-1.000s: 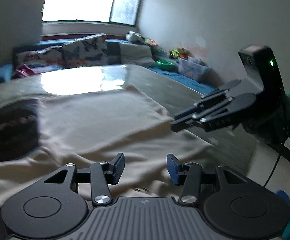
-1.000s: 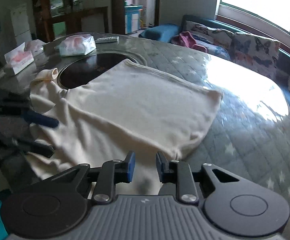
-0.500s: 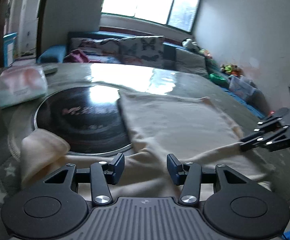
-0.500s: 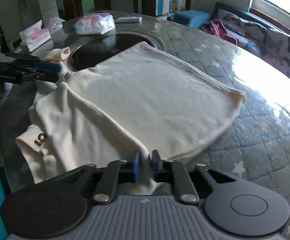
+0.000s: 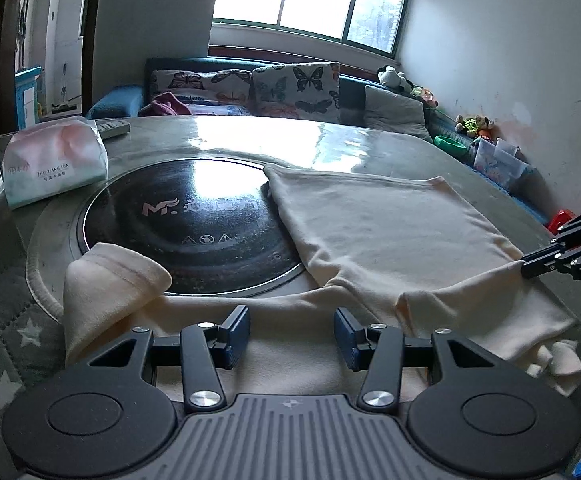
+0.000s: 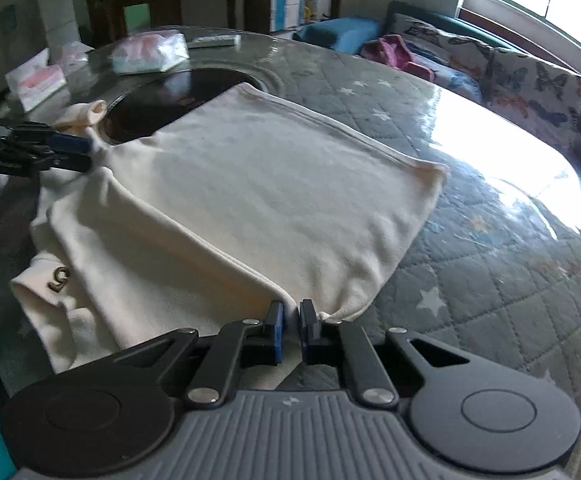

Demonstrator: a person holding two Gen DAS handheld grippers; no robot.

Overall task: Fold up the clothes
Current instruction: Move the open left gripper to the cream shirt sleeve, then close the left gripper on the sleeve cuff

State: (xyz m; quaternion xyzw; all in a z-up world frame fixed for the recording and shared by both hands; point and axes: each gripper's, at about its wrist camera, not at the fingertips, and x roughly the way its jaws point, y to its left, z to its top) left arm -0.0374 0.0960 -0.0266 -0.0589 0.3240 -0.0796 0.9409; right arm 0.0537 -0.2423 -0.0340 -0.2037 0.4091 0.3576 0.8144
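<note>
Two grippers at near tabletop edge. Cream shirt [image 6: 250,200] spread from near edge toward dark round centre plate [image 5: 194,224]; quilted tabletop [image 6: 490,248] bare toward far edge and sofa [image 5: 250,84]. Tissue packs [image 6: 150,54] near far left edge. Right gripper [image 6: 290,320] clamped on shirt fold. Left gripper [image 5: 290,332] half open over shirt near cuff, gripping nothing.
</note>
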